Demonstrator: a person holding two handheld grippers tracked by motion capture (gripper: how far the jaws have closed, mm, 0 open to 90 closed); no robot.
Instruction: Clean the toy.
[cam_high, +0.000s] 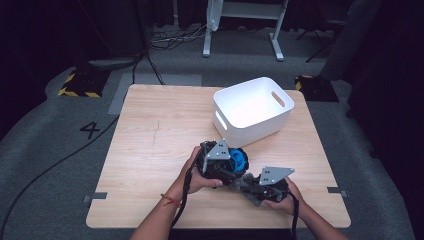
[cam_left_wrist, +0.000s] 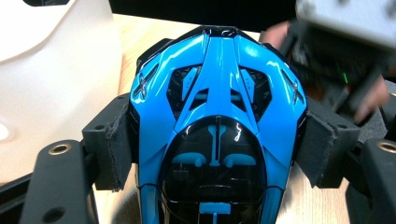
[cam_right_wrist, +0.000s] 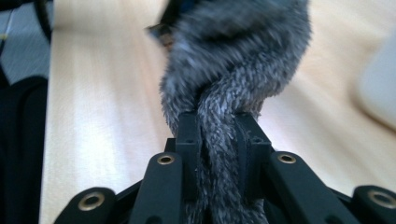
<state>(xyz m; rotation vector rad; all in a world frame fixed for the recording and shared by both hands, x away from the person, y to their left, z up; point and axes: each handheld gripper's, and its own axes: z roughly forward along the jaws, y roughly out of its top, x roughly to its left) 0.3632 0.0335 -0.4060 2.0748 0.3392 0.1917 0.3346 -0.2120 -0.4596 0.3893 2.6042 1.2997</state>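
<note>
Grey plush first on our list: the right gripper (cam_right_wrist: 218, 140) pinches a twisted strand of grey fuzzy fabric (cam_right_wrist: 233, 79), jaws nearly together on it. We see the same item low over the table (cam_high: 150, 150) near its front edge. The left gripper (cam_left_wrist: 217, 149) clamps a blue and black toy car (cam_left_wrist: 217, 116) by its flanks, pads pressed to both sides, just beside the white bin (cam_high: 252, 110).

Risks, as we judge them: the two grippers sit almost touching, so a tug on the fabric could knock the car loose or snag it; the glossy shell may slip from the pads.

Room: the table's left half lies open to us; the bin's wall stands close behind, the front edge close below the right hand (cam_high: 280, 202).
</note>
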